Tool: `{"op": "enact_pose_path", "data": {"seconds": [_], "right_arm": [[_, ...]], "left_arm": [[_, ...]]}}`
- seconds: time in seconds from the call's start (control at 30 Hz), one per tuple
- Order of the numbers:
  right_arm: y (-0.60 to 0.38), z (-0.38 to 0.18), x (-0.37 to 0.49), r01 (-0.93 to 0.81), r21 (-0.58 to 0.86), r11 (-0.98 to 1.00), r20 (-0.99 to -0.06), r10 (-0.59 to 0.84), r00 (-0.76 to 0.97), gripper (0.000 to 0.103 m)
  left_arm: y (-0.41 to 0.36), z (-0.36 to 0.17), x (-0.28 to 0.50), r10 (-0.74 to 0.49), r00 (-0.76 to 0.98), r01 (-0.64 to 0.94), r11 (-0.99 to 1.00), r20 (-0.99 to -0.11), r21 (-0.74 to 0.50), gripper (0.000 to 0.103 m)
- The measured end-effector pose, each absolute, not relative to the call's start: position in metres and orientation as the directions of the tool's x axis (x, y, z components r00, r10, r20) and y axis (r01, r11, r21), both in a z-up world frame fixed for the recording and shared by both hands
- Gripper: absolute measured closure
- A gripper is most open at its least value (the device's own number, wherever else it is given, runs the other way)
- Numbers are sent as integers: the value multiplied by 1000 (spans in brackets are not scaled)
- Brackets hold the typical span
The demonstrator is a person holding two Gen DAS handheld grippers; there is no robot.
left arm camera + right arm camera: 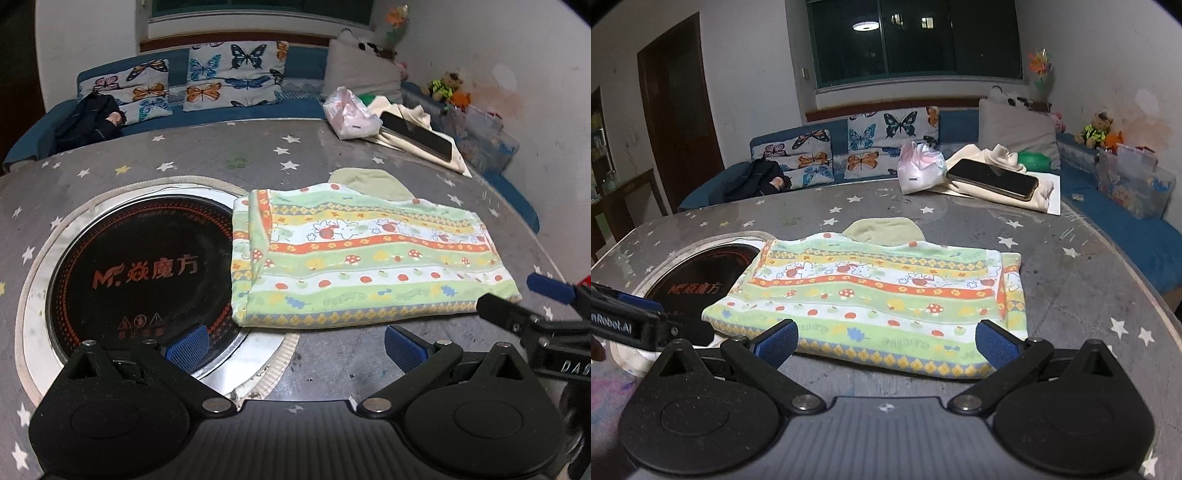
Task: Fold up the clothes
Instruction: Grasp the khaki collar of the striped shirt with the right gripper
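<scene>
A folded child's garment (369,258), green, yellow and orange stripes with rabbits and mushrooms, lies flat on the grey star-print table (184,162). A plain olive flap (369,182) sticks out behind it. Its left edge overlaps the round black cooktop (147,269). My left gripper (293,347) is open and empty, just in front of the garment's near edge. My right gripper (886,345) is open and empty, its blue pads (779,345) at the near edge of the garment (879,291). The right gripper also shows in the left wrist view (524,302), by the garment's right corner.
At the table's back right lie a cream cloth with a phone (993,179) on it and a pink plastic bag (919,168). A blue sofa with butterfly cushions (886,142) runs behind the table. Toys and a clear box (1134,184) sit at the right.
</scene>
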State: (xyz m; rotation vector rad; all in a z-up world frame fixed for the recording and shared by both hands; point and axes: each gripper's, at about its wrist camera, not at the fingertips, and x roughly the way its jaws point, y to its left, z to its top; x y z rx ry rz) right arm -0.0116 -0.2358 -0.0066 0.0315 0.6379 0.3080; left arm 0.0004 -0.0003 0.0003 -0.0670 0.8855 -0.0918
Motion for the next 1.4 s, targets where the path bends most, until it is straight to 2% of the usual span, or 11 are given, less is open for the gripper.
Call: {"op": "enact_pose_path", "data": {"seconds": [0.17, 0.3, 0.47, 0.53, 0.73, 0.9, 1.07, 1.17, 1.23, 1.3, 1.4], "right_arm": [[-235, 2, 2, -280, 112, 954, -584, 291, 758, 0], [-231, 9, 24, -295, 122, 948, -591, 308, 746, 12], [-226, 15, 57, -291, 132, 947, -604, 310, 734, 19], [-222, 15, 74, -292, 140, 946, -614, 314, 724, 25], [-213, 7, 121, -276, 153, 949, -660, 306, 686, 38], [-200, -9, 158, -252, 130, 959, -699, 269, 662, 41], [-191, -33, 196, -215, 125, 969, -740, 235, 630, 50], [-187, -41, 204, -212, 120, 970, -750, 228, 621, 66], [-185, -38, 203, -222, 138, 965, -746, 249, 617, 87], [-186, -28, 198, -240, 144, 960, -724, 267, 636, 98], [-189, -2, 183, -272, 160, 949, -663, 307, 682, 100]], "left_arm": [[-5, 11, 10, -106, 635, 71, 994, -765, -79, 0], [5, 13, 23, -86, 631, 45, 996, -771, -75, 0], [11, 22, 45, -56, 640, 44, 998, -767, -36, 0], [12, 25, 53, -49, 638, 45, 999, -768, -26, 0], [13, 23, 76, -23, 584, 43, 999, -811, 3, 0], [20, 18, 88, -41, 575, 30, 999, -817, -29, 0], [29, 11, 96, -31, 563, 9, 999, -826, -31, 0], [34, 8, 98, -18, 560, -1, 1000, -828, -22, 0], [36, 8, 98, -7, 560, -7, 1000, -829, -13, 0], [38, 8, 97, -3, 560, -15, 1000, -829, -14, 0], [40, 10, 96, -9, 564, -25, 999, -825, -28, 0]]}}
